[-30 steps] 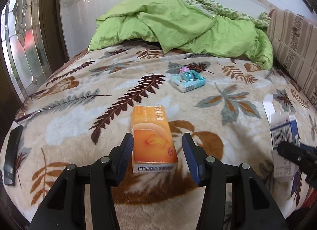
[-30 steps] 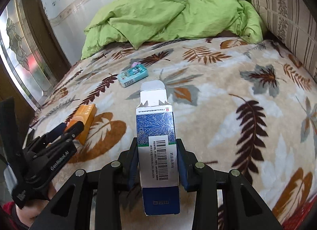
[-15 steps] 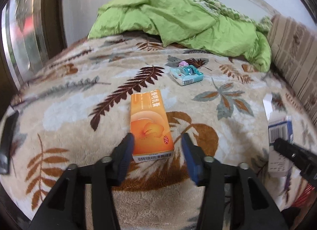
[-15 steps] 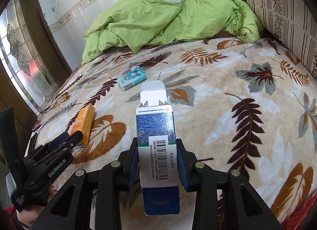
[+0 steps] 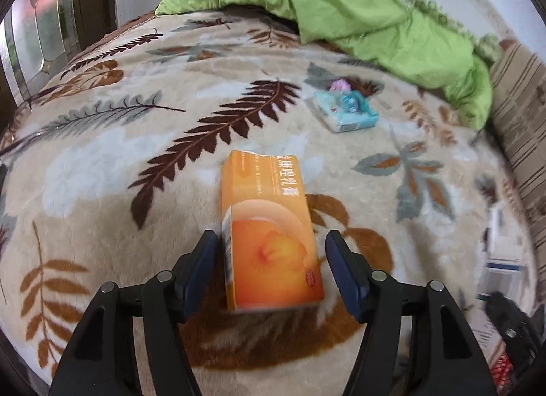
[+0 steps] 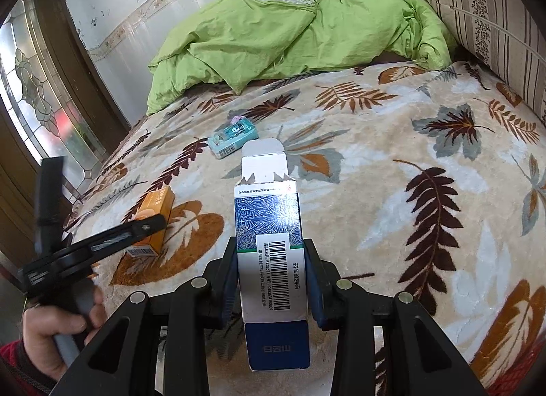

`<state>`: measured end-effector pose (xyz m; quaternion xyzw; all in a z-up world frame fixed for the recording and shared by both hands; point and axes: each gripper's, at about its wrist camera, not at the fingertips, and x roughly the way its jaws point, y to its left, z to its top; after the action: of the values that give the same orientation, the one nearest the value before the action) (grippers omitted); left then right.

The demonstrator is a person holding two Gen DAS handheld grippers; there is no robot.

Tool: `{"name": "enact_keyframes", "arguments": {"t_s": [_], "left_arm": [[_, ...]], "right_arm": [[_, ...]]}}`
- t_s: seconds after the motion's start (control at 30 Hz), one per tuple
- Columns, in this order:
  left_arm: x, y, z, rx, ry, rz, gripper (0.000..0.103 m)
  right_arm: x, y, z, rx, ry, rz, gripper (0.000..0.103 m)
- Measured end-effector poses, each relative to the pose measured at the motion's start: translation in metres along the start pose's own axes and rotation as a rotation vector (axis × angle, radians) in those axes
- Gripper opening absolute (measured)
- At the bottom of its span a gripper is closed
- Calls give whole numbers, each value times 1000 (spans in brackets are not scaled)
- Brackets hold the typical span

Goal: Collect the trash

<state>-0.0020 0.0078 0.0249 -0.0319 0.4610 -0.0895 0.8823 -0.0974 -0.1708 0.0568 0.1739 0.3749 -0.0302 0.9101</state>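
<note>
A: Where's the orange cardboard box (image 5: 269, 239)?
B: On the leaf-patterned bed blanket (image 5: 102, 170), between the left gripper (image 5: 271, 268)'s opening jaws, untouched.
A: The right gripper (image 6: 270, 280)?
B: Clamped on the blue-and-white carton (image 6: 271, 259).

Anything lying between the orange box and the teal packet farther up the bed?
Nothing: in the left wrist view only bare leaf-print blanket separates the orange box from the teal packet.

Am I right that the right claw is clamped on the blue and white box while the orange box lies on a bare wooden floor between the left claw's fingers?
Not quite: the orange box lies on the leaf-patterned blanket, as the left wrist view shows. The rest holds: the right claw is clamped on the blue and white box, and the left claw straddles the orange box.
</note>
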Motion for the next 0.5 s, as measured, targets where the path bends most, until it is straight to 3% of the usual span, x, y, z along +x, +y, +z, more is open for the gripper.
{"name": "enact_keyframes", "arguments": {"t_s": [0.17,0.5], "left_arm": [[2,0,1,30,-42,48,49],[-51,-6,-24,104,-180,49,49]], "right_arm": [[0,0,0,-4,-3,4,37],[-3,3,0,-22,-15,-15,37]]}}
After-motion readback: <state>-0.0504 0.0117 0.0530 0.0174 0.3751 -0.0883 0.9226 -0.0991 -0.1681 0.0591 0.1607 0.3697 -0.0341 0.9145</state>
